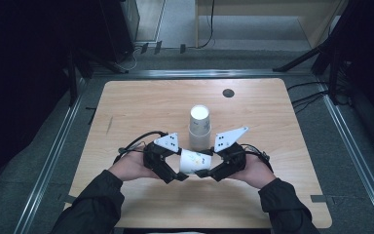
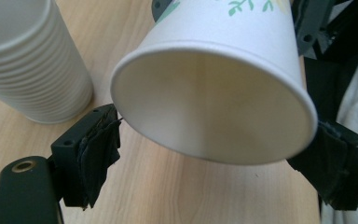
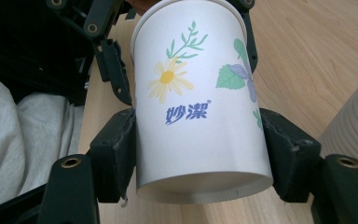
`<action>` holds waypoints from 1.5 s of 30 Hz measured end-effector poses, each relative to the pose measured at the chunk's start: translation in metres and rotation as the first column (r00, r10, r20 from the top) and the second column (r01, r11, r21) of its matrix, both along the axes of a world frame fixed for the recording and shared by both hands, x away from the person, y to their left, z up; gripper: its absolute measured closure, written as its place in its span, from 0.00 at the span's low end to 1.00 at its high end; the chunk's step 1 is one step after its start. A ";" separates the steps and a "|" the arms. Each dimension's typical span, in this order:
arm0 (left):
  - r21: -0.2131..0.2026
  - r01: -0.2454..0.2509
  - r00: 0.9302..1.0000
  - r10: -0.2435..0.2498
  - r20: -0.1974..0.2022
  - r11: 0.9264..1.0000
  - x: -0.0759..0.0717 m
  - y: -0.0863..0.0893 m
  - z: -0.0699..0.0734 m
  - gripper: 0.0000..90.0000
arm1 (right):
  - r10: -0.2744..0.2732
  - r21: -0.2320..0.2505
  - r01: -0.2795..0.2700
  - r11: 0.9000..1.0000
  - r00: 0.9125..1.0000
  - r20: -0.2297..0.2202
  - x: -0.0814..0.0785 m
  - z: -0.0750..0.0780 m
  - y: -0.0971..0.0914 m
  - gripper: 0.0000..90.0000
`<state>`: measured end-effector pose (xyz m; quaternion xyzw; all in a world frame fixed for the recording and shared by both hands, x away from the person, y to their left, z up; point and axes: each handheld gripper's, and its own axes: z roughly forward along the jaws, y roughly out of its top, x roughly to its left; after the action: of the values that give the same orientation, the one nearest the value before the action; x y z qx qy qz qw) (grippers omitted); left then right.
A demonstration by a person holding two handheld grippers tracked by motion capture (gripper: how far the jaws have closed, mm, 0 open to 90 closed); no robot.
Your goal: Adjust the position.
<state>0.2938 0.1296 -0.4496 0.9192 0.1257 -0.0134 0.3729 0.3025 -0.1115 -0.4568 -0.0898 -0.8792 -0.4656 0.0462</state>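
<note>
A white paper cup (image 1: 195,161) printed with flowers and leaves lies on its side between my two grippers, just above the wooden table (image 1: 141,102). My right gripper (image 3: 200,154) is shut on the cup (image 3: 200,107) near its base, one pad on each side. The cup's open mouth (image 2: 214,102) faces my left gripper (image 2: 214,144), whose jaws stand wide, one on each side of the rim, without squeezing it. In the high view the left gripper (image 1: 180,169) and right gripper (image 1: 207,165) meet at the cup near the table's front.
A stack of white paper cups (image 1: 199,126) stands upside down just behind the grippers, close beside the held cup (image 2: 28,60) (image 3: 354,130). A dark round hole (image 1: 228,92) marks the table's far right. Metal floor rails run along both sides of the table.
</note>
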 end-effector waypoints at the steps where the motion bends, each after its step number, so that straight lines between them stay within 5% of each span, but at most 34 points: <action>1: -0.016 0.001 1.000 -0.002 -0.005 1.000 0.000 0.000 0.000 0.15 | 0.006 0.006 -0.006 1.000 1.000 0.000 0.000 0.000 0.000 0.37; 9: -0.116 0.021 0.999 -0.024 -0.025 0.993 -0.001 0.004 0.004 0.18 | 0.048 0.040 -0.047 0.998 0.999 -0.024 -0.003 0.001 0.004 0.37; 18: -0.116 0.039 0.999 -0.040 -0.005 0.992 -0.003 0.006 0.006 0.26 | 0.050 0.047 -0.048 0.998 0.998 -0.036 -0.002 0.001 0.004 0.37; 21: -0.112 0.039 0.999 -0.039 0.004 0.993 -0.003 0.007 0.007 0.27 | 0.040 0.050 -0.038 0.998 0.999 -0.032 -0.003 0.001 0.006 0.28; 27: -0.062 0.028 1.000 -0.028 0.005 0.998 0.000 0.012 0.017 0.27 | 0.011 0.018 -0.011 1.000 1.000 0.000 -0.003 0.000 0.006 0.25; 31: 0.024 0.016 0.999 -0.017 0.040 1.000 0.002 0.014 0.026 0.27 | 0.005 -0.005 -0.005 1.000 1.000 0.002 -0.002 -0.004 0.008 0.25; 34: 0.033 0.012 0.999 -0.013 0.041 0.999 0.002 0.014 0.027 0.27 | 0.006 -0.018 -0.006 1.000 1.000 0.000 -0.002 -0.006 0.010 0.25; 45: 0.175 0.054 0.998 -0.056 0.007 0.983 0.004 -0.001 0.019 0.27 | 0.020 -0.056 -0.018 0.998 0.999 0.028 -0.002 -0.012 0.019 0.26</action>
<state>0.2979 0.1285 -0.4302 0.9515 0.0985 -0.0071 0.2913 0.3004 -0.0929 -0.4692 -0.0760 -0.8932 -0.4418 0.0354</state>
